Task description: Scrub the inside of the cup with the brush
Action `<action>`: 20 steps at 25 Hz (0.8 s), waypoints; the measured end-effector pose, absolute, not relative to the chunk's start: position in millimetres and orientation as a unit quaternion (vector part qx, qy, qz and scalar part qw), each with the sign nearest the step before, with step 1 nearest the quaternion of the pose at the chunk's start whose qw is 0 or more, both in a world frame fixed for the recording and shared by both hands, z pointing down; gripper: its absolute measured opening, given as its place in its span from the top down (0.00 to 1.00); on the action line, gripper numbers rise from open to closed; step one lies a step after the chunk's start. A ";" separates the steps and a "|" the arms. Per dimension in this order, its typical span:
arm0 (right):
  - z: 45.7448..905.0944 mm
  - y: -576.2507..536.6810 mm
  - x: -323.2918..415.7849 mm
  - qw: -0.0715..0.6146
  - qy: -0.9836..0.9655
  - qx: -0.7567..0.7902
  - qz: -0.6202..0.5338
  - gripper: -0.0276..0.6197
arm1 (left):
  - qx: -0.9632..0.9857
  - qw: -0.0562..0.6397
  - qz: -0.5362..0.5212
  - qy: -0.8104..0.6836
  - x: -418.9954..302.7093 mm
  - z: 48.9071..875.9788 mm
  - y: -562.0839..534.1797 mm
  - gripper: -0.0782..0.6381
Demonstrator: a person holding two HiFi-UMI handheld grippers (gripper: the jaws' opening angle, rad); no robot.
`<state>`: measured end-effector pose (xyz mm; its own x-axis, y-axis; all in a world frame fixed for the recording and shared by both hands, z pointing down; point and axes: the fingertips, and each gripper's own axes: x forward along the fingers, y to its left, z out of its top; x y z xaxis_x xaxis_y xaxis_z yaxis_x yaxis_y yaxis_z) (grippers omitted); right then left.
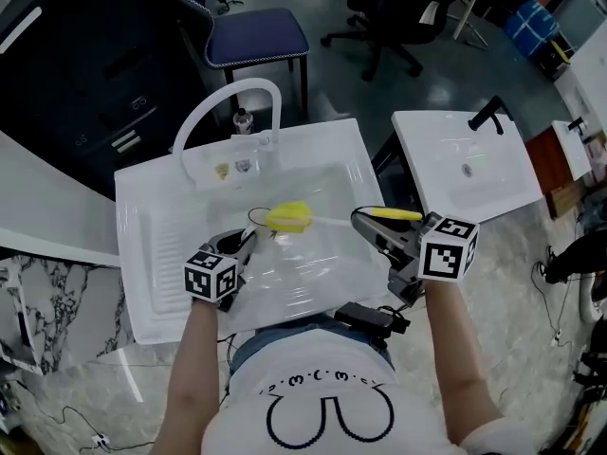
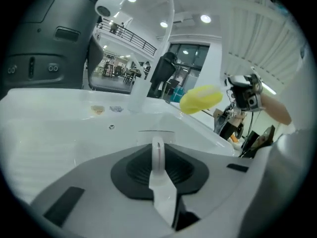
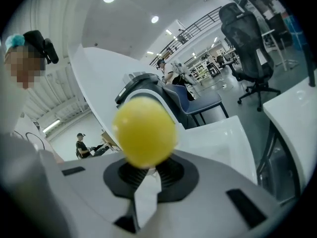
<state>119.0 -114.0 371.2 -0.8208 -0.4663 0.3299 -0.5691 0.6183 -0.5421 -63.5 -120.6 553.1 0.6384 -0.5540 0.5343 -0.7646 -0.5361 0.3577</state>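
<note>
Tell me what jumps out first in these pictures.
The bright yellow sponge-headed brush stands out, held over the white sink by the right hand-held gripper. Behind it arches the white faucet. The left hand-held gripper pinches the rim of what looks like a clear cup.

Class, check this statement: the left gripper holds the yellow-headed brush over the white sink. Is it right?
No. The right gripper holds the yellow-headed brush over the white sink; the head view shows it.
</note>
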 end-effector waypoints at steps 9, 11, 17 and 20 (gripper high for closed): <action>392.7 -110.8 112.5 0.014 -0.893 0.244 0.378 0.89 | 0.840 0.410 0.050 -0.352 -62.0 524.0 -122.9 0.80; 397.0 -109.7 114.3 0.008 -0.891 0.238 0.386 0.89 | 0.837 0.418 0.036 -0.351 -63.6 519.8 -123.6 0.80; 419.6 -85.3 106.2 0.055 -0.895 0.206 0.391 0.89 | 0.838 0.413 0.028 -0.355 -64.5 513.2 -124.8 0.80; 432.6 -75.5 99.2 0.080 -0.894 0.202 0.391 0.89 | 0.842 0.403 0.035 -0.357 -63.5 510.9 -126.1 0.80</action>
<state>99.2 -75.5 432.6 -0.9058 -0.2981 0.3010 -0.4234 0.6129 -0.6671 -63.5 -126.1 510.9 0.7420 -0.5741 0.3462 -0.6298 -0.4201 0.6533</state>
